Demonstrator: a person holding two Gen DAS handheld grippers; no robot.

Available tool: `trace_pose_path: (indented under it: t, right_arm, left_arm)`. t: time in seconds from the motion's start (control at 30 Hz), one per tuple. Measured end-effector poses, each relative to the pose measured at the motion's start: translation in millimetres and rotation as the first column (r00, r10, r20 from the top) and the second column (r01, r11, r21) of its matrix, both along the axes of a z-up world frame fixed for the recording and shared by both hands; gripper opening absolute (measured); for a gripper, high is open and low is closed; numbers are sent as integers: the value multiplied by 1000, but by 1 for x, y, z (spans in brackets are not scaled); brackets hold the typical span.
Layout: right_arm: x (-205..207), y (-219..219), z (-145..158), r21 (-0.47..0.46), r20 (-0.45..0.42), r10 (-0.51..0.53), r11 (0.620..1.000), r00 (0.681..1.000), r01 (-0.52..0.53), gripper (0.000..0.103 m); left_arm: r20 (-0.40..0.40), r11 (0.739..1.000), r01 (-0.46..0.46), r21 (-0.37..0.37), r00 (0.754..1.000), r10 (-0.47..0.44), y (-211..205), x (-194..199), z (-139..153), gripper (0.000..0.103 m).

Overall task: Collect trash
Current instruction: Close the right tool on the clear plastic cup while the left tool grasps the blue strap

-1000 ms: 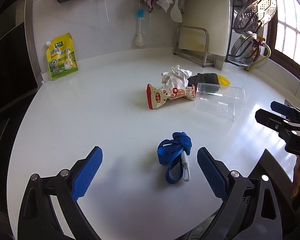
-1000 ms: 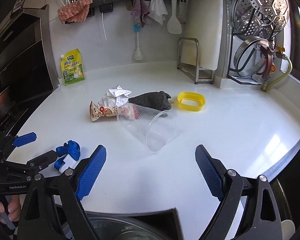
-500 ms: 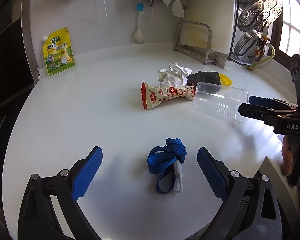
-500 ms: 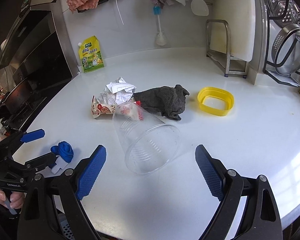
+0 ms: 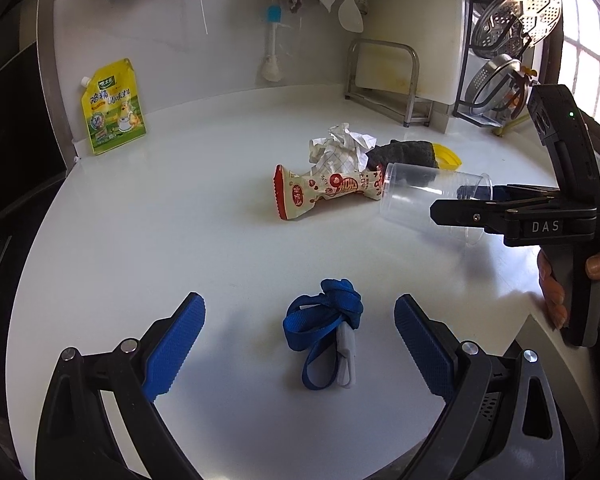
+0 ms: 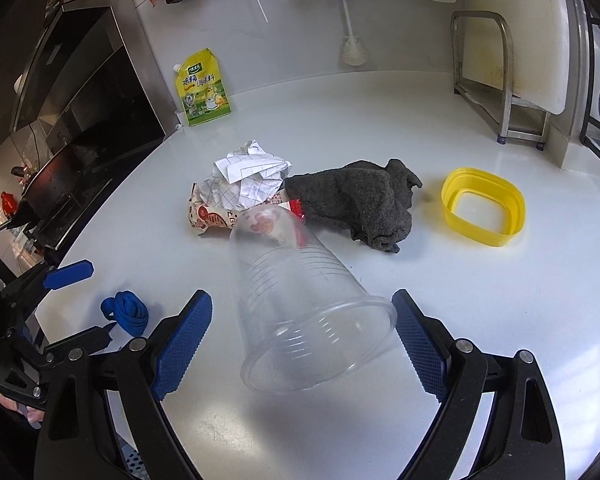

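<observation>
Clear plastic cup (image 6: 300, 312) on its side on the white counter (image 6: 500, 300), mouth toward the right gripper (image 6: 302, 334), rim lying between its wide-apart blue pads (image 6: 182, 344), no contact visible. Base against a snack wrapper (image 6: 212, 216); crumpled paper (image 6: 248, 178) and grey cloth (image 6: 360, 200) just behind, yellow ring (image 6: 484, 206) beside cloth. Left gripper (image 5: 300, 346) also spread wide, blue strap (image 5: 324, 326) between its pads, untouched.

The right tool (image 6: 302, 336) straddles, spread wide, the rim of a clear plastic cup (image 6: 300, 300) lying on the table (image 6: 480, 304).
</observation>
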State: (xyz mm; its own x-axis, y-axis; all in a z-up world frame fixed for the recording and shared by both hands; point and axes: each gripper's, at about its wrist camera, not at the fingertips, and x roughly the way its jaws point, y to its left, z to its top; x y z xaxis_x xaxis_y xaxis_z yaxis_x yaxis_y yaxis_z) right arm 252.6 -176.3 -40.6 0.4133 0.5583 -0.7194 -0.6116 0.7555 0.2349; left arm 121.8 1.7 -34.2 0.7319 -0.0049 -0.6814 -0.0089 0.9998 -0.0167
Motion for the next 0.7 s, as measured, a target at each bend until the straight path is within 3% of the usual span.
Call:
trace_pose_path:
  t: [0.2,0.33,0.57,0.7]
  right_arm:
    - [0,1,-3,25,-18,-3,1000,1000,3,86]
    - [-1,-5,-2,59,-33,-19,998,999,21,71]
    - [-16,-13,5,79,-2,-57,995,998,56,67]
    - [-29,-33,14,127,18,-138,983,990,134,67]
  left_arm:
    - [-8,1000,-8,-7,1000,8,3,0,-1,94]
    - [-17,1000,-14,-10,1000,14,4,0,-3,94]
    - [-14,1000,-14,-8,1000,14,1,-3,-3,94]
    - [-9,1000,-14,-11,1000,14,0,-6,-3,94]
